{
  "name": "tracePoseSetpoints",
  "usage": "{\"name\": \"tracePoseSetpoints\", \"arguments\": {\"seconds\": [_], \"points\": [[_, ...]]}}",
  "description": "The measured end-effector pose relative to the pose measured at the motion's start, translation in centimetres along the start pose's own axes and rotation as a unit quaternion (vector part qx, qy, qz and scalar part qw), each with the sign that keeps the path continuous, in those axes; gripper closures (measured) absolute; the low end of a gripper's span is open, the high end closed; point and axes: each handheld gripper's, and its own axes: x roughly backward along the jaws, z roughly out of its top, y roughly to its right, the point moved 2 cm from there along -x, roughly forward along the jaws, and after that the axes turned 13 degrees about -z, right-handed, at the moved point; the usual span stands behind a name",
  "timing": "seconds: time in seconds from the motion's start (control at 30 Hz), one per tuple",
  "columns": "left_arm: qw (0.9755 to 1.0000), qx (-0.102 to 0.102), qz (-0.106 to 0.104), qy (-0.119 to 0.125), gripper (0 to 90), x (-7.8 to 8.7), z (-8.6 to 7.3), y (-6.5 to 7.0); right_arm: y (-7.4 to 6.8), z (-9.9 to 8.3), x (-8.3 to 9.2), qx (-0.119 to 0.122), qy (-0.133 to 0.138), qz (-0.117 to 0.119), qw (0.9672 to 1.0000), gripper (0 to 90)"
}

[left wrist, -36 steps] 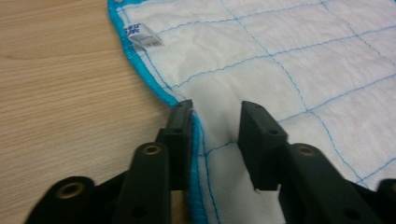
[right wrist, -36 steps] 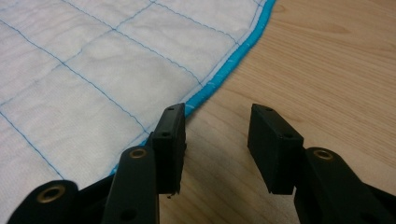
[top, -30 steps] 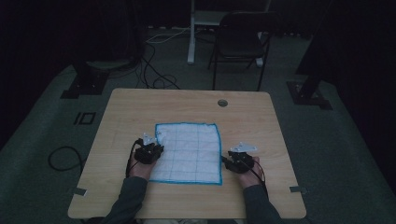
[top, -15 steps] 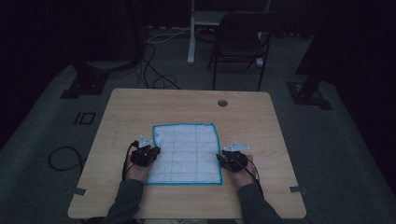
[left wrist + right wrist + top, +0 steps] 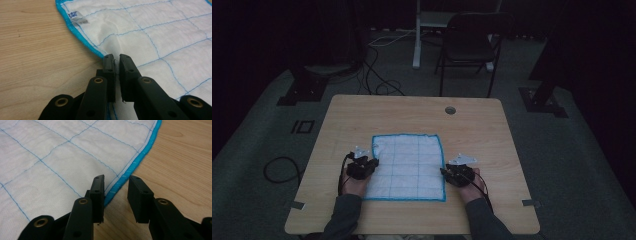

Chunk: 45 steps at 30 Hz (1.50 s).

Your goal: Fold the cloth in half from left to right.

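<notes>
Dim recording lab.
Lone wooden table (image 5: 412, 115) on grey carpet; cables (image 5: 377, 75) at 11 o'clock, empty chair (image 5: 469, 47) at 12.

You are working at a light wooden tabletop (image 5: 492, 150) with a round cable hole (image 5: 450, 110) near its far edge. Beyond the far edge, a dark folding chair (image 5: 469, 47) stands on the grey carpeted floor (image 5: 562, 150), just beside a pale upright post (image 5: 417, 35). Loose cables (image 5: 379, 75) trail across the floor to the left of that post. Dark stand feet rest on the floor at the far left (image 5: 304, 87) and the far right (image 5: 542, 97). A black cable loop (image 5: 279, 170) lies on the floor to the left of the tabletop, with a small dark rectangular frame (image 5: 303, 126) near it. The background is too dark to read
</notes>
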Motion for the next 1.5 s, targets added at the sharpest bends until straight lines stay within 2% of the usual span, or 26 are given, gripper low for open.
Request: {"name": "tracePoseSetpoints", "arguments": {"seconds": [0.4,0.77,1.3,1.5], "points": [[0.9983,0.006,-0.045,0.035,85.8,1.2,1.5,0.8,0.1,-0.1,0.0,-0.002,0.001,-0.001,1.0000,64.6],[0.9951,-0.009,-0.076,0.063,86.0,1.9,3.3,2.4,0.1,-0.1,0.0,-0.001,0.001,-0.002,1.0000,63.9],[0.9894,-0.018,-0.118,0.082,86.1,2.2,5.1,4.2,0.2,-0.1,0.0,0.000,0.002,0.000,1.0000,63.3],[0.9879,-0.024,-0.130,0.081,86.1,1.9,5.6,4.8,0.2,-0.1,0.0,-0.001,0.002,0.000,1.0000,63.2]]}}
